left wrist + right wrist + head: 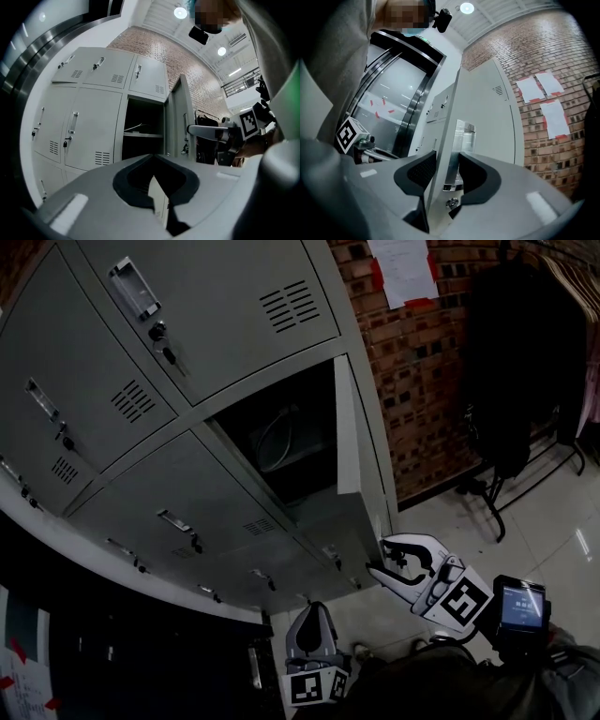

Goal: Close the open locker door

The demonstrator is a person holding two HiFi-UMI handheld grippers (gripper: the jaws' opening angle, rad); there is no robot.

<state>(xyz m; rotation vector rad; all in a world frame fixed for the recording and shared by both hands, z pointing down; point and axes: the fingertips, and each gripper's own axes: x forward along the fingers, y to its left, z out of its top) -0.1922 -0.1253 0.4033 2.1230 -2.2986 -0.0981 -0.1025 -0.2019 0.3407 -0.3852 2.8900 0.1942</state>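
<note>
The grey locker bank [187, 381] has one open door [352, 456] that stands out edge-on from a dark compartment [281, 442]. My right gripper [378, 556] is at the door's lower corner. In the right gripper view its jaws [447, 159] stand open astride the door's edge [440, 140], beside the metal handle [465, 140] and above the lock [451, 202]. The pads do not clearly press on the door. My left gripper [314, 610] hangs lower and nearer to me, shut and empty. In the left gripper view [152, 157] it faces the open compartment [143, 136] and the door [180, 117].
Closed locker doors with handles and keys surround the open one. A brick wall [422, 381] with taped papers [403, 268] lies right of the lockers. A rack of dark clothes [520, 362] stands on the glossy floor [553, 531] farther right.
</note>
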